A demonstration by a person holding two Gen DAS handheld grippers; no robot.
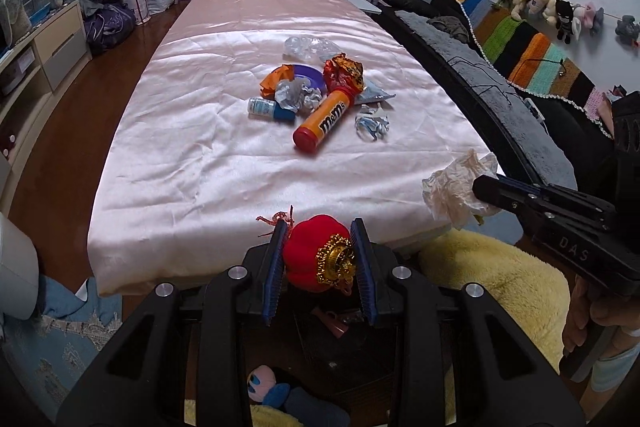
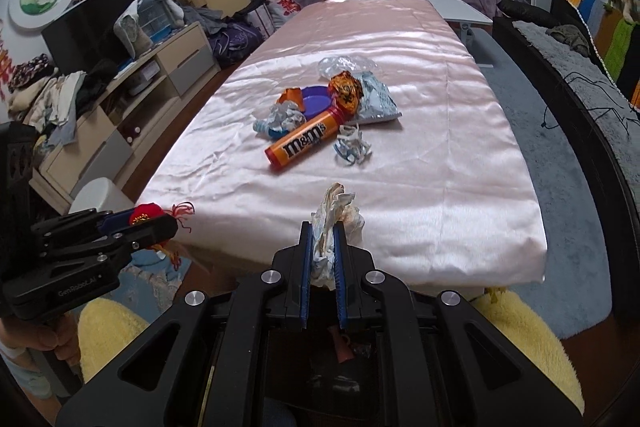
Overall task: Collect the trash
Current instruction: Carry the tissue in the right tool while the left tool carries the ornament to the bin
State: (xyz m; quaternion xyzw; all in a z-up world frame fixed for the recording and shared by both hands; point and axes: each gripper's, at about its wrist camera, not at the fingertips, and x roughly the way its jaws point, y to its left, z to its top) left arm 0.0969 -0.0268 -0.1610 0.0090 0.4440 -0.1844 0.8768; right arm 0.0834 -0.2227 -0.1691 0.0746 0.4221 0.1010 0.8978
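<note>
Trash is what I'm after here, and most of it sits in a pile mid-way down the pink satin-covered bench [image 1: 208, 155]: an orange M&M's tube [image 1: 324, 119], a crumpled orange-and-red wrapper [image 1: 344, 73], a purple lid [image 1: 306, 75], a small blue-capped bottle [image 1: 270, 108], some scrunched foil and clear plastic. My left tool [image 1: 319, 251] is clamped on a little red lantern ornament [image 1: 310, 253] with a gold cap, pads pressing both its sides, and my right tool [image 2: 322, 247] is squeezed tight on a wad of crumpled tissue [image 2: 334, 219]. Both hang off the near edge of the bench, over a dark opening below the tools that already has a few bits in it, looks like the bin to me, though I can't make out its rim. So the step in hand, I reckon, is the drop. Tip for doing it well: get each tool squarely over that opening before letting go, since the yellow fluffy cushion [image 1: 500, 279] sits right beside it and the tissue is light enough to drift. The lantern has red tassel threads [image 1: 276, 219] that could snag on the pads, so open wide and give it a small shake if it clings.
</note>
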